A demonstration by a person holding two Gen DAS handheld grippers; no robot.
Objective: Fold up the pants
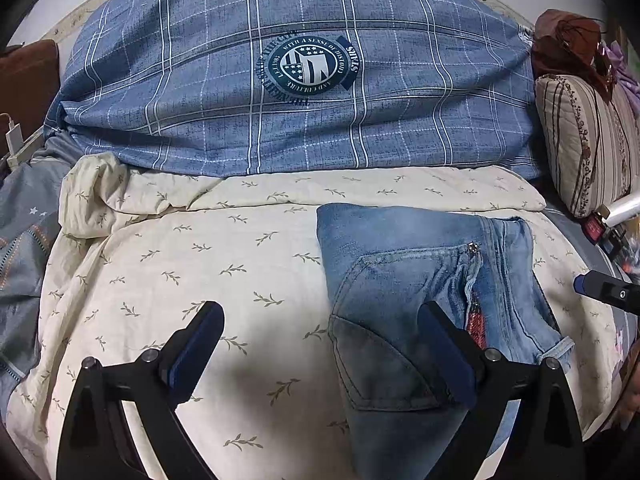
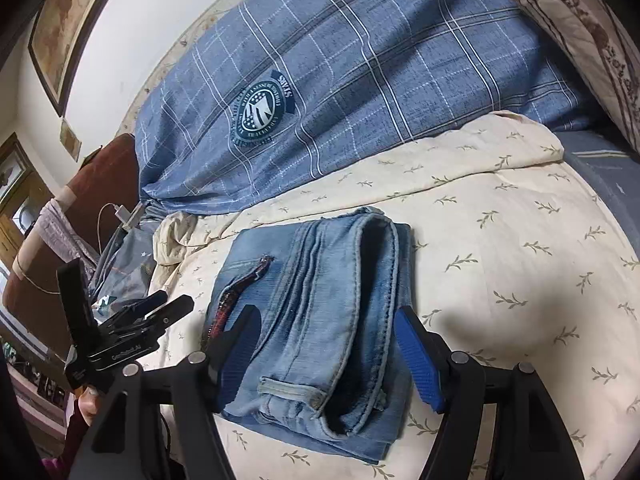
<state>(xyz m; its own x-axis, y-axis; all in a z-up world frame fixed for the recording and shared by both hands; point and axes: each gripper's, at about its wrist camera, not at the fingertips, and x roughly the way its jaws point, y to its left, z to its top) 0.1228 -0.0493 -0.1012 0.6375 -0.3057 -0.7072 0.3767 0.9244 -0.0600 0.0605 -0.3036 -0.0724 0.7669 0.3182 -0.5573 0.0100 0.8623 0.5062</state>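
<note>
The light blue jeans [image 1: 424,280] lie folded into a compact stack on the cream leaf-print sheet [image 1: 200,264]. In the left wrist view my left gripper [image 1: 326,344] is open and empty, its right finger over the jeans' back pocket, its left finger over bare sheet. In the right wrist view the jeans [image 2: 320,312] show layered folds and a waistband belt loop. My right gripper [image 2: 324,356] is open and empty, its fingers straddling the stack's near end. The left gripper [image 2: 120,332] shows at the left there, and the right gripper's tip [image 1: 600,286] at the left view's right edge.
A big blue plaid duvet [image 1: 300,80] is piled behind the sheet. A striped floral pillow [image 1: 588,140] lies at the right. A white charger and cable [image 2: 122,216] lie at the left beside a brown cushion [image 2: 100,184]. Small items [image 1: 604,228] sit at the bed's right edge.
</note>
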